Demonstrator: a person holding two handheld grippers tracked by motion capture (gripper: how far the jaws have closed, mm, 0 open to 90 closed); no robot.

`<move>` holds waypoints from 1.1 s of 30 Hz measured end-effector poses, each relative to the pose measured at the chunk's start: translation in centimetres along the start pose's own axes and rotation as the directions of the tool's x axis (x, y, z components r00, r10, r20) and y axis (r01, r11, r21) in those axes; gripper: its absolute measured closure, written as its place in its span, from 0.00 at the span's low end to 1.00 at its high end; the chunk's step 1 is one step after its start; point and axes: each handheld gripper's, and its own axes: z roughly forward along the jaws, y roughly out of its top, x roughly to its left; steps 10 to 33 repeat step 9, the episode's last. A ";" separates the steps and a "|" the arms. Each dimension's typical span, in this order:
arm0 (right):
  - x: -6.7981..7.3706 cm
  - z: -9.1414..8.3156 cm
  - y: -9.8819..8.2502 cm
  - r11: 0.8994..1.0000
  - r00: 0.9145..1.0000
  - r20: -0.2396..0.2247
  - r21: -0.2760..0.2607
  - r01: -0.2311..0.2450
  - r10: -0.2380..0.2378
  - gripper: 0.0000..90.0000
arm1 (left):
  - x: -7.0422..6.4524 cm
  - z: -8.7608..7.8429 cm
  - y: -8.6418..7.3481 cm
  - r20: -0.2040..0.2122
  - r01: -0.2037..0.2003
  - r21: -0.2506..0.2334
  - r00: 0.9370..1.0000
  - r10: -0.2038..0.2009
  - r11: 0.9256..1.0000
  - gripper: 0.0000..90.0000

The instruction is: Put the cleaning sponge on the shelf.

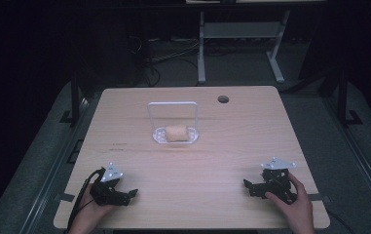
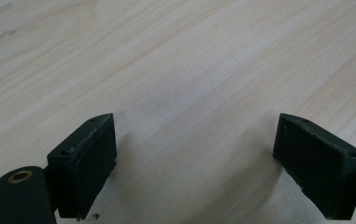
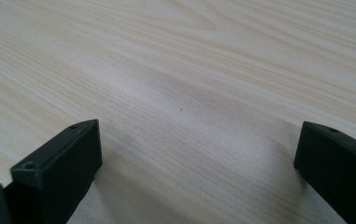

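Note:
A clear plastic basket with an upright wire-like handle stands mid-table, and a tan bread roll lies inside it. My left gripper rests near the front left of the wooden table, held by a hand, pointing right. In the left gripper view the left gripper has its jaws wide apart over bare wood. My right gripper rests near the front right, held by a hand, pointing left. The right gripper also stands open with nothing between its jaws. Both are far from the basket.
A round cable hole sits at the table's far right. Beyond the table stand a white desk frame and cables on the dark floor. Bare wood lies between the grippers and the basket.

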 end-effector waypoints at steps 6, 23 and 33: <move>0.0 0.0 0.0 1.000 1.000 0.000 0.000 0.001 -0.001 0.01 | 0.3 0.2 -0.6 0.019 -0.019 -0.066 1.000 0.020 0.998 0.14; 0.0 0.0 0.0 1.000 1.000 0.000 0.000 0.001 -0.001 0.01 | 0.3 0.2 -0.7 0.025 -0.027 -0.078 0.999 0.029 0.997 0.15; 0.0 0.0 0.0 1.000 1.000 0.000 0.000 0.001 -0.001 0.01 | 0.3 0.2 -0.7 0.025 -0.027 -0.078 0.999 0.029 0.997 0.15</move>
